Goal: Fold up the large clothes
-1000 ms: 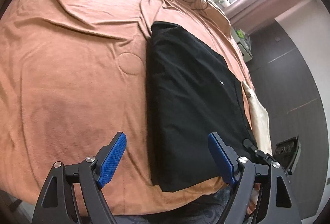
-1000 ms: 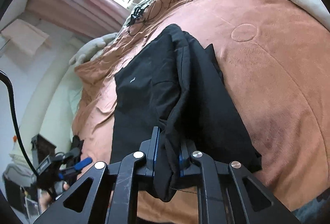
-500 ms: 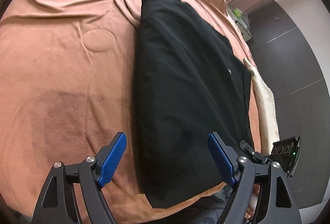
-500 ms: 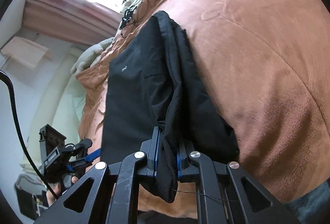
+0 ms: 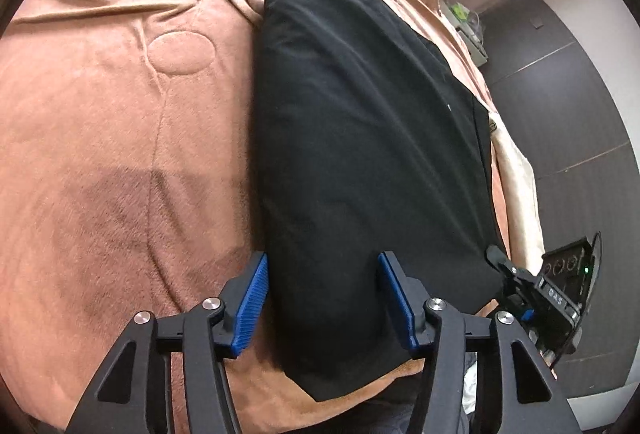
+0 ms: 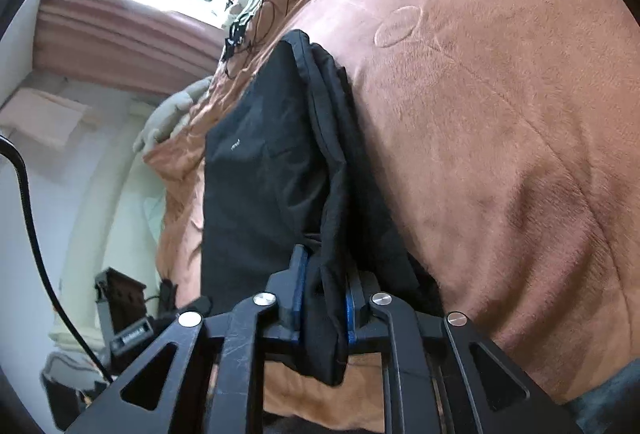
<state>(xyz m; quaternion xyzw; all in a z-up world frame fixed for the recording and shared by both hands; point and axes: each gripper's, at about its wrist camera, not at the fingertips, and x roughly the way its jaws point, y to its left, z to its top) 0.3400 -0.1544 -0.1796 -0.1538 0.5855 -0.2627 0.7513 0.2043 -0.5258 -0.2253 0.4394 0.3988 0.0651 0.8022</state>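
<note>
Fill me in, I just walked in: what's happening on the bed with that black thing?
A person is folding a black garment on a brown blanket with two handheld grippers. The right gripper is shut on a bunched edge of the garment. The left gripper sits over the near end, its jaws have just been closing, with the cloth between the pads but not visibly pinched yet.

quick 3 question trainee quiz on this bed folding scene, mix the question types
1. True or false: the right tool is clamped on a bunched edge of the black folded garment.
2. Which best describes the left tool? A) shut on the garment B) pads apart, straddling the garment's near end C) resting on the cream pillow
3. Fill in: the garment lies on a ____-coloured plush blanket.

Key: 1 true; 2 B; 3 orange-brown
</note>
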